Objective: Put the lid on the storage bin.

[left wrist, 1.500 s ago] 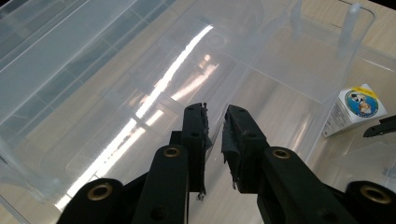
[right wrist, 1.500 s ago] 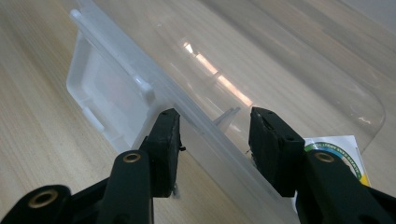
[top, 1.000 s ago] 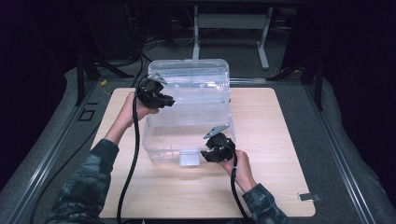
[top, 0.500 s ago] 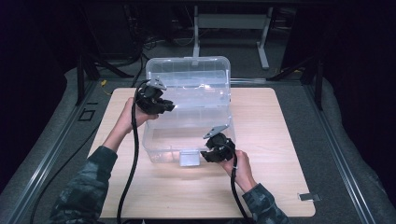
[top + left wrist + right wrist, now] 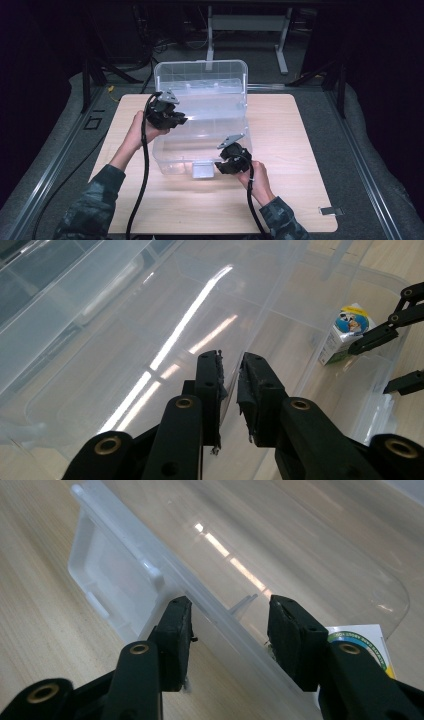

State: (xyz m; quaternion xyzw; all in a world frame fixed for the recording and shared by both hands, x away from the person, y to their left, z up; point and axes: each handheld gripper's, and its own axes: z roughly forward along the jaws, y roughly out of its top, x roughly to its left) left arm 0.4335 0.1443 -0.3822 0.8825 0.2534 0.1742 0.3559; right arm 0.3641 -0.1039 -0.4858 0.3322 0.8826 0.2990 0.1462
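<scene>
A clear plastic storage box [image 5: 167,162] sits mid-table, its hinged lid [image 5: 200,75] raised steeply at the back. My left gripper [image 5: 172,119] is at the box's left side, and in the left gripper view [image 5: 231,370] its jaws are pinched on the lid's thin clear edge. My right gripper [image 5: 222,162] is at the front right rim, beside the white latch [image 5: 202,171]. In the right gripper view [image 5: 227,612] its jaws stand apart astride the front rim [image 5: 220,617]. A small carton [image 5: 345,335] stands inside the box near that corner.
The wooden tabletop [image 5: 300,150] lies bare to the right and in front of the box. A small grey clip [image 5: 330,211] lies near the front right corner. Dark padded flooring and a metal rail [image 5: 55,165] surround the table.
The lid has swung up and back from low over the box to steeply raised, with my left gripper moving along with it. The right gripper has stayed at the front rim.
</scene>
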